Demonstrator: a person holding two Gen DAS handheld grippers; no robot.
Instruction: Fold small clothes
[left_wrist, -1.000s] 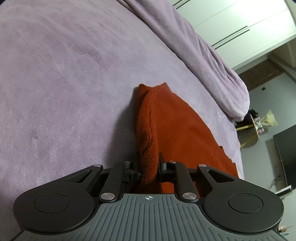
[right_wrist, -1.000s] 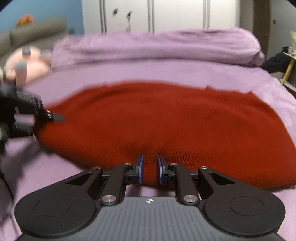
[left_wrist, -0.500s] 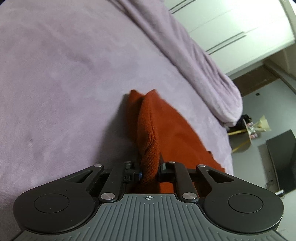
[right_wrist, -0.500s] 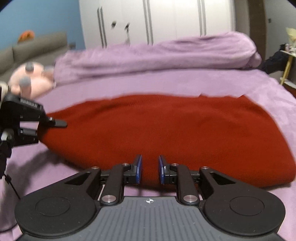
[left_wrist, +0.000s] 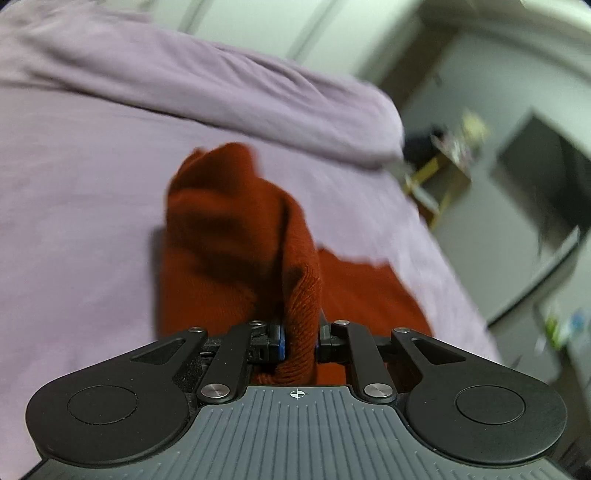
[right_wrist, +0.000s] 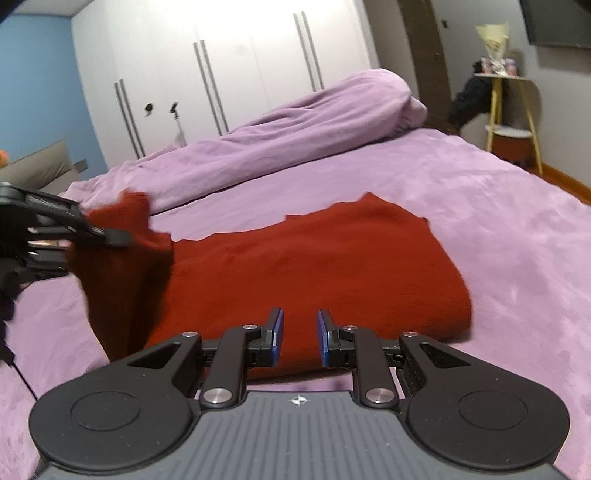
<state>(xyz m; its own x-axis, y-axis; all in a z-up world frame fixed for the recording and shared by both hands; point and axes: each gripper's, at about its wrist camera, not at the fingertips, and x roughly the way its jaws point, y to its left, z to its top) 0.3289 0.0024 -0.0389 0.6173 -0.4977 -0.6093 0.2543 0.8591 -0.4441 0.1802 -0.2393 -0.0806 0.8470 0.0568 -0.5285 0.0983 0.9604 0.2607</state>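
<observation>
The rust-red knit garment lies spread across the purple bedspread, with the rolled purple duvet behind it. The left gripper is clamped on a thick bunch of the knit at one end, and that end is raised off the bed — in the right wrist view it hangs as a draped flap at the far left, pinched by the black fingers. The right gripper hovers at the near edge of the garment with its blue pads apart and nothing between them; the cloth shows through the gap, but the pads do not press on it.

The step in hand looks like carrying the lifted end across to lay it over the flat part. To do it well, the left grip should hold firm until the raised end is over the far side, since a heavy knit sags and drags its lower layer along. The free right gripper can help by pressing or pinching the near edge so the base does not slide. Lowering the flap with its edge lined up against the far edge — rather than dropping it — should give a flat, even fold.
</observation>
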